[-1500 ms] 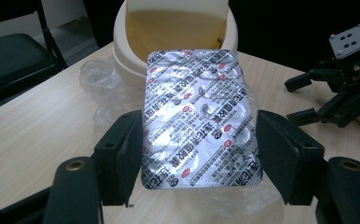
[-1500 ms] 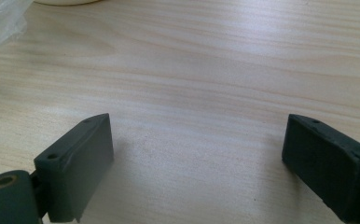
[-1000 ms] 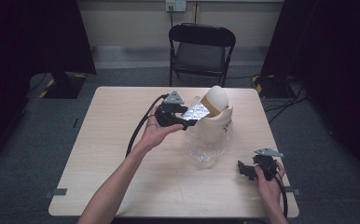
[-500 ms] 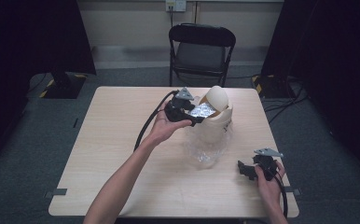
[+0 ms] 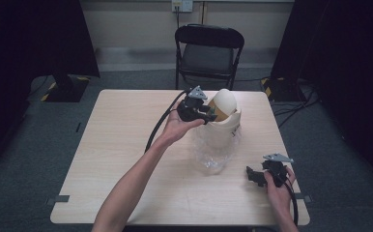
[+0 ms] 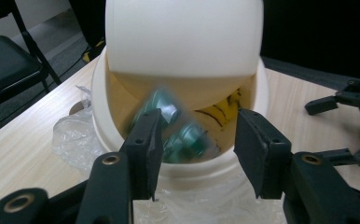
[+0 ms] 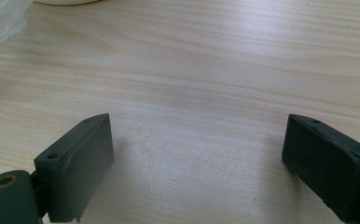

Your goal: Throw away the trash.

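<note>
Left hand-held gripper (image 6: 196, 154) at the smooth cream swing-lid bin (image 6: 183, 56), jaws just narrowed on nothing, crinkled clear plastic (image 6: 75, 140) beneath, right hand-held gripper (image 7: 197, 163) gaping over bare pale wood-grain table (image 7: 206, 70).

Bin: cream round plastic bin (image 5: 222, 131), upright on the pale wooden table (image 5: 121, 159), right of its middle.
Lid: cream domed swing lid (image 6: 183, 44) on top of the bin, tipped so a gap opens into the inside.
Inside: crumpled green-and-silver wrapper (image 6: 171, 126), blurred, just within the opening; beside it something yellow with dark streaks (image 6: 222, 112), too little seen to name.
Liner: clear crinkled plastic bag (image 5: 212, 155), bunched around the bin's base and spread on the table toward the near edge.
</note>
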Demonstrator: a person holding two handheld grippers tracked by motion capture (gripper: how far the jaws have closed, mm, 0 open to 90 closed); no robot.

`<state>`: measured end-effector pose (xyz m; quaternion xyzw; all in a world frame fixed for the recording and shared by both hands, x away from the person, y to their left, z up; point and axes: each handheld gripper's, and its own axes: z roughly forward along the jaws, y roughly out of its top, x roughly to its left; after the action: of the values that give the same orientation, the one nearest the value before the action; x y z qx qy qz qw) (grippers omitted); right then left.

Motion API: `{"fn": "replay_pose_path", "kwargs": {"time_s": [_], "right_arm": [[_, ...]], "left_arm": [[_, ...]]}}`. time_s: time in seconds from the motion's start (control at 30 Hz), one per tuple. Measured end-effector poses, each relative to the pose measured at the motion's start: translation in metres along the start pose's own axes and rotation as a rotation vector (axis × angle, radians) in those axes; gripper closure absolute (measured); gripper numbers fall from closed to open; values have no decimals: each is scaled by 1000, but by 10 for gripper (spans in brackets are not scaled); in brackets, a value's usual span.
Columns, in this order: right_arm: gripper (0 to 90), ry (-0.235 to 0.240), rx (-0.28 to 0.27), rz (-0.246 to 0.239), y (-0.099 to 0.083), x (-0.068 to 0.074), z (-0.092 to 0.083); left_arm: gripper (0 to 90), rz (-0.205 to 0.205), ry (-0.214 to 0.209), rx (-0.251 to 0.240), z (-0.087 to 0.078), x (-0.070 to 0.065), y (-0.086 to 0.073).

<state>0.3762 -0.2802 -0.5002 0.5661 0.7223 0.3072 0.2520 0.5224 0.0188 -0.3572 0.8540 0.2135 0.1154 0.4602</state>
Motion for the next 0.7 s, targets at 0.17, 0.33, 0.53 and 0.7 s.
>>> {"fn": "replay_pose_path", "kwargs": {"time_s": [0.17,0.33,0.53,0.7], "right_arm": [[80,0,0,0,0,0,0],[80,0,1,0,0,0,0],[80,4,0,-5,0,0,0],[80,7,2,-7,1,-1,0]], "left_arm": [[561,-8,-21,0,9,-1,2],[497,-33,-13,-4,14,0,1],[339,-62,-16,-29,4,5,-1],[281,-69,-8,-60,-9,9,-1]]}}
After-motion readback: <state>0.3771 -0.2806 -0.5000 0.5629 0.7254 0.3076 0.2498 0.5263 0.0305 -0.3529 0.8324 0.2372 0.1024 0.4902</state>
